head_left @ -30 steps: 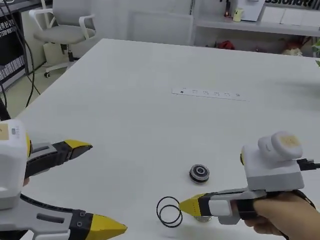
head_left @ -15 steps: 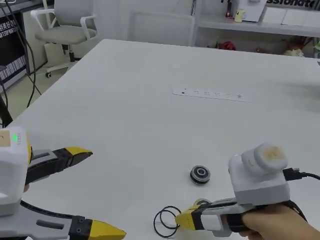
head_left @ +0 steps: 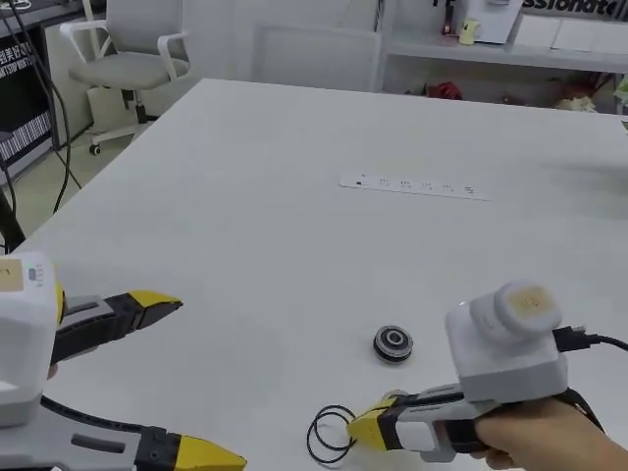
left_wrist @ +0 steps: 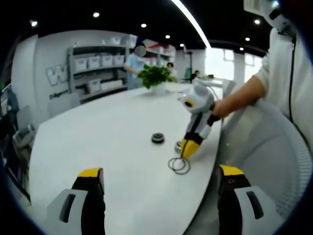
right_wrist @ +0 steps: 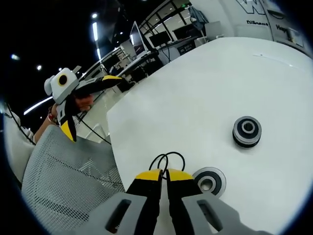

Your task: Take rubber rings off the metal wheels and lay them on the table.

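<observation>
Two thin black rubber rings [head_left: 329,434] lie overlapping near the table's front edge. My right gripper [head_left: 357,430] is shut, and its yellow tips meet the rings' near edge [right_wrist: 168,160], pinching one ring. A bare-looking metal wheel [right_wrist: 209,180] sits just right of its jaws [head_left: 393,399]. Farther out stands a second wheel [head_left: 393,343] with a dark rim [right_wrist: 247,131]. My left gripper [head_left: 186,378] hovers open at the lower left with nothing between its jaws. From the left gripper [left_wrist: 160,172] the rings [left_wrist: 179,165], the right gripper [left_wrist: 190,147] and the far wheel [left_wrist: 157,138] all show.
The white table [head_left: 294,196] stretches far back, with a white power strip [head_left: 414,185] lying across its middle. An office chair [head_left: 132,59] stands beyond the far left corner and shelves [head_left: 510,49] line the back wall. A mesh chair [right_wrist: 63,181] sits beside the table's near edge.
My right gripper has drawn back toward the near table edge, and the rubber rings have shifted with it. The wheel beside its jaws has come into sight. The left gripper has barely moved.
</observation>
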A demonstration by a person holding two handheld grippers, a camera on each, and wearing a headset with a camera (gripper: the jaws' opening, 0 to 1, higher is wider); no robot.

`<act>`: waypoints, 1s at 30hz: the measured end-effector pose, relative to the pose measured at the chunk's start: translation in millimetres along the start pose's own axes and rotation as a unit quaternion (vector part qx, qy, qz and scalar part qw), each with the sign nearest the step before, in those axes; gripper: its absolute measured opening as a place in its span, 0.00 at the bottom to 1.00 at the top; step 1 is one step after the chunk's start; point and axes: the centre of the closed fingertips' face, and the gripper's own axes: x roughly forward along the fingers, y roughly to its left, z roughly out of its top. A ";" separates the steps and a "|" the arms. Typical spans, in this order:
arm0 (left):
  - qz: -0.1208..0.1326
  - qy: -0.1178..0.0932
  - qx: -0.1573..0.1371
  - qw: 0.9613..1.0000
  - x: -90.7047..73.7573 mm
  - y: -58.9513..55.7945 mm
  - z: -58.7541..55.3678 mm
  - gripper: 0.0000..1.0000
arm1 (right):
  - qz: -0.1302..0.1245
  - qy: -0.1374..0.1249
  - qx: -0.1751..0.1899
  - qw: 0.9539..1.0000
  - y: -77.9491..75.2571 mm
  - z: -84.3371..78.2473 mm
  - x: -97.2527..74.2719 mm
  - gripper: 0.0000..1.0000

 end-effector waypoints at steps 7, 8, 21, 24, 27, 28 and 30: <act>-0.004 -0.006 -0.001 1.000 0.0 -1.3 4.3 0.97 | -0.003 -0.011 0.003 1.000 -3.3 6.3 -4.2 0.02; -0.004 -0.006 -0.001 1.000 0.0 -1.3 4.6 0.97 | -0.003 -0.014 0.003 1.000 -4.0 8.1 -5.4 0.02; -0.006 -0.004 0.007 1.000 -1.4 -1.2 9.9 0.97 | -0.017 -0.065 0.007 0.998 -17.1 33.7 -23.8 0.07; -0.009 -0.001 0.010 1.000 -1.5 -2.6 12.7 0.97 | -0.023 -0.081 0.003 0.996 -20.7 41.0 -28.8 0.09; -0.013 0.000 0.020 1.000 -2.1 -5.8 17.7 0.97 | -0.025 -0.095 0.005 0.995 -23.5 47.2 -33.6 0.11; -0.015 -0.001 0.023 1.000 -2.4 -6.7 20.3 0.97 | -0.025 -0.101 0.004 0.995 -24.4 50.0 -36.1 0.12; -0.017 -0.001 0.028 0.999 -2.8 -7.5 23.9 0.97 | -0.028 -0.110 0.003 0.993 -26.2 54.0 -39.2 0.13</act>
